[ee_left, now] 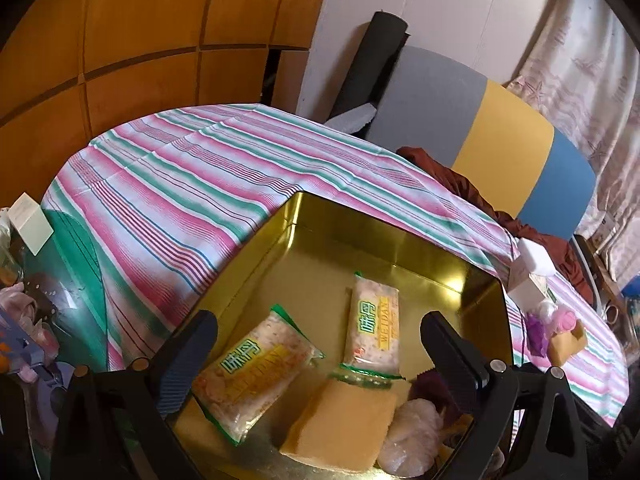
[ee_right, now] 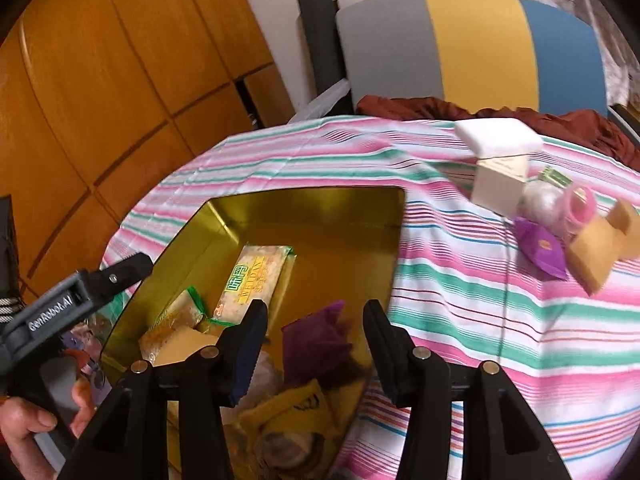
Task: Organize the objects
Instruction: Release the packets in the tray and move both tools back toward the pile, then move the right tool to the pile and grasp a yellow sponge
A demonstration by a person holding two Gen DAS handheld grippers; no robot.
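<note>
An open gold tin (ee_left: 360, 232) sits on the striped tablecloth (ee_left: 168, 184). Inside lie two snack packets (ee_left: 256, 372) (ee_left: 374, 328), a tan sponge-like block (ee_left: 340, 428), a pale pouch (ee_left: 412, 436) and a purple packet (ee_right: 316, 340). My left gripper (ee_left: 316, 332) hangs wide open over the packets and touches none of them. My right gripper (ee_right: 314, 312) is open above the tin (ee_right: 304, 204). The blurred purple packet lies between and below its fingers, clear of both pads. A yellow pouch (ee_right: 296, 412) lies under them.
On the cloth right of the tin are a white box (ee_right: 500, 184), a clear ball (ee_right: 540, 200), a pink ring (ee_right: 580, 204), a purple packet (ee_right: 540, 252) and tan blocks (ee_right: 600, 256). A chair (ee_right: 480, 48) and maroon cloth (ee_right: 440, 106) stand behind. A hand (ee_right: 24, 424) holds the left gripper's grey body (ee_right: 60, 308).
</note>
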